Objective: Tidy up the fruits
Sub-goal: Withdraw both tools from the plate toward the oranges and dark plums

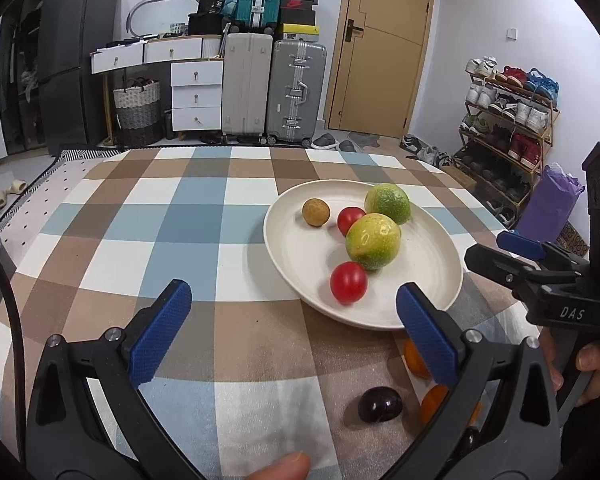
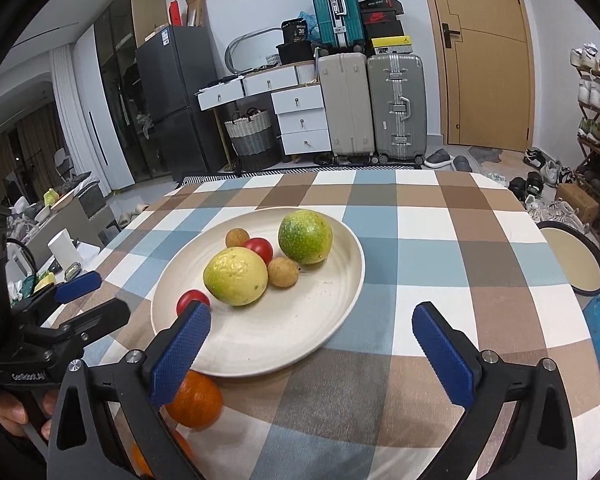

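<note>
Both your left gripper (image 1: 290, 312) and right gripper (image 2: 314, 332) stand wide apart and grasp nothing; most fruits lie on the white plate (image 2: 260, 344), while an orange (image 2: 198, 402) and a dark plum (image 1: 380, 405) rest on the checked tablecloth (image 1: 180, 240) just beside it

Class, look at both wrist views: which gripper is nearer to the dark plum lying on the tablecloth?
Left. The dark plum lies just below and between the open left gripper fingers. The right gripper hovers by the plate; the plum is out of its view.
</note>
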Available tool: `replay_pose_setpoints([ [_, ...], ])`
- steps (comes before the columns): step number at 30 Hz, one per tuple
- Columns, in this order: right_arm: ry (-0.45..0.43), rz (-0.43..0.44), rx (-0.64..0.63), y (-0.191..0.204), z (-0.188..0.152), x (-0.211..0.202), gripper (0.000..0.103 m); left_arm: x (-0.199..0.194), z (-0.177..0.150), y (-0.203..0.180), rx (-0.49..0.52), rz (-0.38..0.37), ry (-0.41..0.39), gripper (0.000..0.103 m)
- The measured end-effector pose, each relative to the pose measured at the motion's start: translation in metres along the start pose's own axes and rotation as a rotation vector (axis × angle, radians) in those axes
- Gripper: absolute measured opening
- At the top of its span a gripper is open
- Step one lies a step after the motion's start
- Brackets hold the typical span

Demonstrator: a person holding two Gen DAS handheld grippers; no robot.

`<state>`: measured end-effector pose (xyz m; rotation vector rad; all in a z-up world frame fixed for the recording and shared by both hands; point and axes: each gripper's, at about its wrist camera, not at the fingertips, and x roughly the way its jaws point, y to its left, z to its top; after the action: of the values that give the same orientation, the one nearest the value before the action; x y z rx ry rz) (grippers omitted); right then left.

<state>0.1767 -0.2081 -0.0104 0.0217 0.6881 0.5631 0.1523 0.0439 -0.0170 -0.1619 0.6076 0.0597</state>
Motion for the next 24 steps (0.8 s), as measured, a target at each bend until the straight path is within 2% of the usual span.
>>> replay_pose_setpoints([
  [9, 0.031, 0.036, -0.002, 0.005, -0.012, -0.009, 0.103, -0.014, -0.009, -0.007, 0.035, -0.002, 0.010, 0.102],
  [13, 0.067, 0.064, -0.036, 0.012, -0.016, -0.007, 0.103, -0.013, -0.014, -0.009, 0.081, 0.006, 0.058, 0.102],
  [18, 0.137, 0.100, -0.064, 0.022, -0.020, 0.001, 0.103, -0.017, -0.019, -0.006, 0.081, -0.023, 0.081, 0.102],
  [24, 0.190, 0.182, -0.036, 0.023, -0.022, 0.002, 0.103, -0.010, -0.022, -0.009, 0.092, -0.054, 0.136, 0.102],
])
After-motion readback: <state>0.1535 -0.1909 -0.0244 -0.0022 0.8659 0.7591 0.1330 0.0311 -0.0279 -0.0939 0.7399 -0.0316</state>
